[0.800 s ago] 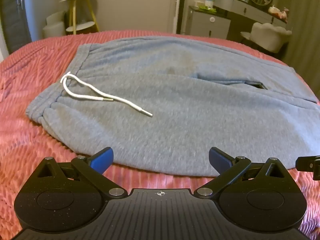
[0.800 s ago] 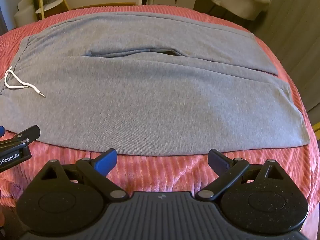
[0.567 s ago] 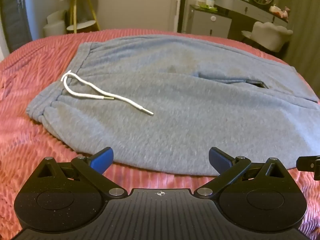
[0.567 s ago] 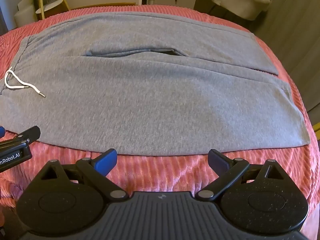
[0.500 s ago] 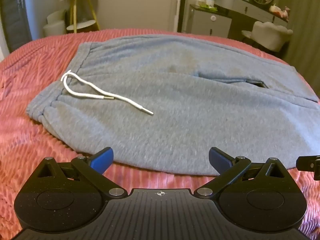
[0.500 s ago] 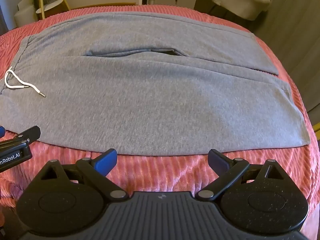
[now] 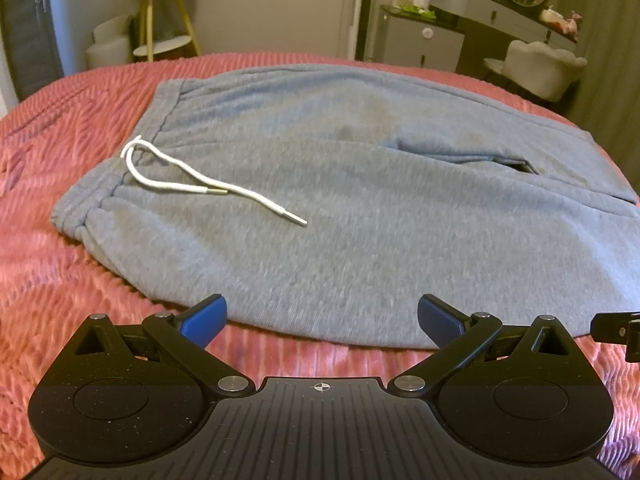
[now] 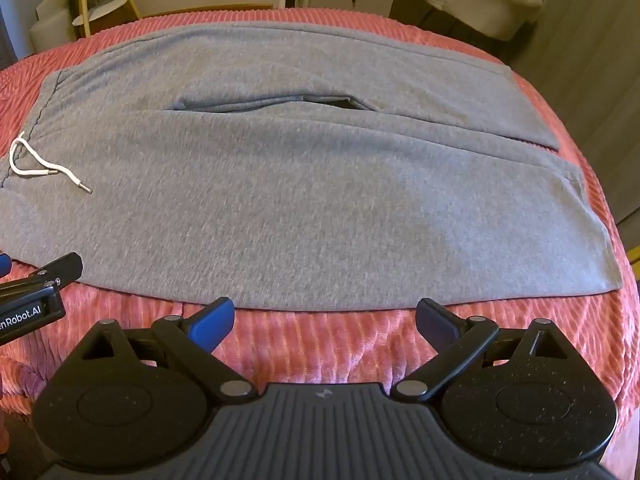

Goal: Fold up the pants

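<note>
1. Grey fleece pants (image 8: 320, 200) are lying flat across the ribbed pink bedspread (image 8: 340, 344), filling mid-frame.
2. Left gripper (image 7: 320, 316) and right gripper (image 8: 325, 316) are hovering, jaws spread wide, empty.
3. White drawstring (image 7: 192, 184) is curling at left.

grey sweatpants (image 8: 320, 184) lie across the ribbed pink bedspread (image 8: 328, 344), waistband left, just beyond my spread jaws.
</note>
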Demonstrator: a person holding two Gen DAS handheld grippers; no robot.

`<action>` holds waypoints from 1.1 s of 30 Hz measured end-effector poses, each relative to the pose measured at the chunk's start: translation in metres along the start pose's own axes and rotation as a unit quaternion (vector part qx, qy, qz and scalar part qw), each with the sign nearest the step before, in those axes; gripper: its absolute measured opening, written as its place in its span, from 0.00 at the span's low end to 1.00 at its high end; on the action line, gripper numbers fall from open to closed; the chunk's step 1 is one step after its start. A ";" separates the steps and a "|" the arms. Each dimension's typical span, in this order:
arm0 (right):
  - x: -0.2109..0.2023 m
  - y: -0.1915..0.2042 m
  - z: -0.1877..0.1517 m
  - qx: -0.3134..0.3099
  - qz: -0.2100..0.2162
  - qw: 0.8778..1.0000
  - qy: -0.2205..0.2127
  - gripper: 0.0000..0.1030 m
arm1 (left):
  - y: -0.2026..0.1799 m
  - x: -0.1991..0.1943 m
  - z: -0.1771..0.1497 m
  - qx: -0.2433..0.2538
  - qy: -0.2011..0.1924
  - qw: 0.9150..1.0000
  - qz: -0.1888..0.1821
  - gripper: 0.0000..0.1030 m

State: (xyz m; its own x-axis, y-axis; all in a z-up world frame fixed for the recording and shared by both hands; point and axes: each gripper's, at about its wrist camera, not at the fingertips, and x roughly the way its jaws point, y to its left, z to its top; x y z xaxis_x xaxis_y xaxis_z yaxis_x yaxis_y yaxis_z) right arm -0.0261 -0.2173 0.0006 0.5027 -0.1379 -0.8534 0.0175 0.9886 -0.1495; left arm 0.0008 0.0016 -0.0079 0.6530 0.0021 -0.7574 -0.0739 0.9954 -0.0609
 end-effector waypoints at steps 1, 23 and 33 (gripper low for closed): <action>0.000 0.002 -0.001 -0.001 0.000 1.000 0.000 0.95 | 0.000 0.000 0.000 0.000 0.000 1.000 0.000 1.00; 0.002 0.004 -0.002 -0.004 0.000 1.000 0.001 0.95 | 0.002 0.002 -0.001 -0.002 0.004 1.000 0.000 1.00; 0.004 0.006 -0.001 -0.006 -0.001 1.000 0.001 0.95 | 0.003 0.003 -0.001 -0.003 0.013 1.000 0.002 1.00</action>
State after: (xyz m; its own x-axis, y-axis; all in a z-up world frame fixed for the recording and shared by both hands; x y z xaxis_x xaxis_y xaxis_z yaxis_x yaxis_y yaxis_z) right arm -0.0247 -0.2123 -0.0046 0.5003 -0.1397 -0.8545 0.0077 0.9876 -0.1569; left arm 0.0020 0.0041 -0.0108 0.6327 0.0026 -0.7744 -0.0805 0.9948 -0.0624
